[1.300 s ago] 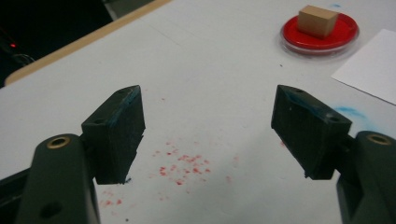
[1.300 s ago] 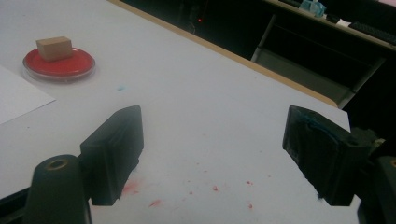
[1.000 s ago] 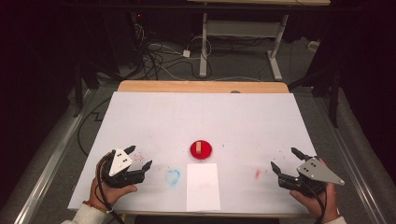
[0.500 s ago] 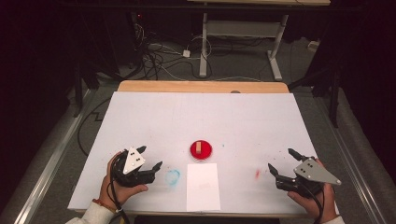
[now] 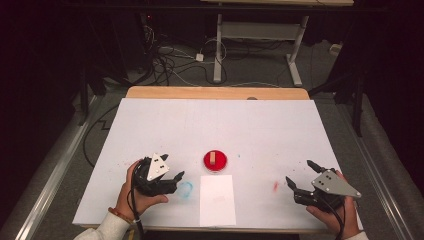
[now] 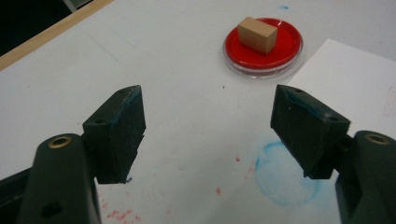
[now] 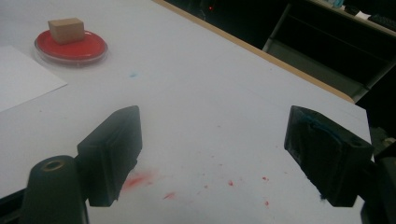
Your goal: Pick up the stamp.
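Inspecting left to right:
Left gripper [image 5: 172, 174]: released, nothing between its jaws; held low over the surface [image 5: 150, 125] at the near left, aimed toward the dish. The jaws have just been closing slightly, yet stand wide.
Blue ring mark [image 5: 185, 189]: a faint smudged circle on the surface, just under the left gripper's tips; in the left gripper view [image 6: 285, 175] it lies by the right-hand jaw.
Red dish [image 5: 215, 161]: round and shallow, resting on the surface near the middle, just beyond the paper's far edge.
Wooden block [image 5: 213, 158]: small, tan, lying in the red dish; in the left gripper view [image 6: 258, 34] it sits ahead of the jaws, well apart from them.
White paper sheet [image 5: 217, 200]: flat at the near edge, between the two grippers.
Red smear [image 5: 275, 186]: on the surface, left of the right gripper.
Right gripper [image 5: 298, 174]: released, jaws wide and empty, at the near right, apart from the dish.
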The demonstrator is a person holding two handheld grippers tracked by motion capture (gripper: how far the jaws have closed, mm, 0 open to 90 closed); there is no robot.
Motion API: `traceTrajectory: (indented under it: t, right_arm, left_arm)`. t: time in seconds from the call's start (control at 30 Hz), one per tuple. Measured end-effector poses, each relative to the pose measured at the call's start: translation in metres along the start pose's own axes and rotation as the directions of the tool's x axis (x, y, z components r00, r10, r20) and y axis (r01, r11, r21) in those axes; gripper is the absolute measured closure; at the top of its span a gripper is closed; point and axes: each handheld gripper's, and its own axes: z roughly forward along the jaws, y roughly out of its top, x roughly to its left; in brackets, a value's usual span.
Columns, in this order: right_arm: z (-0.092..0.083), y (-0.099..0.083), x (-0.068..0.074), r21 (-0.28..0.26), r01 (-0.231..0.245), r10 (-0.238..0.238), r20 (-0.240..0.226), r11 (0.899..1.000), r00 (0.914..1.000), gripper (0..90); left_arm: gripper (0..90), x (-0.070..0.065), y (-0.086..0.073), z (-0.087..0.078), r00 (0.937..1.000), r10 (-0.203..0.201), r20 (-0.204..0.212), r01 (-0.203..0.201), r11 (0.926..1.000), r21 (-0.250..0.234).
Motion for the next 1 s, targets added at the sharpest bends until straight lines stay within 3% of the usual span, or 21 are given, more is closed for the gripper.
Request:
traceTrajectory:
  t: [0.3,0.4,0.47,0.9,1.0]
  right_arm:
    - [0.003,-0.001,0.001,0.022,0.01,-0.01,0.002,1.0,0.9999,19.3]
    - [0.003,-0.002,0.001,0.022,0.01,-0.01,0.002,1.0,0.9999,19.3]
    - [0.003,-0.002,0.001,0.024,0.011,-0.011,0.003,1.0,0.9999,19.3]
    - [0.005,-0.003,0.001,0.04,0.022,-0.022,-0.007,0.999,0.9997,19.4]
    - [0.006,-0.003,0.002,0.043,0.026,-0.025,-0.011,0.999,0.9996,19.4]
  left_arm:
    - [25.6,-0.007,0.027,0.013,0.9995,-0.028,0.012,0.027,0.9994,0.023]
    - [25.6,-0.009,0.033,0.017,0.9992,-0.029,0.026,0.028,0.9992,0.028]
    - [25.6,-0.011,0.041,0.024,0.9975,-0.04,0.059,0.038,0.9988,0.03]
    - [26.9,-0.026,0.062,0.06,0.9946,-0.02,0.102,0.011,0.9963,0.086]
    - [29.9,-0.028,0.063,0.068,0.9936,-0.035,0.108,0.024,0.9948,0.099]
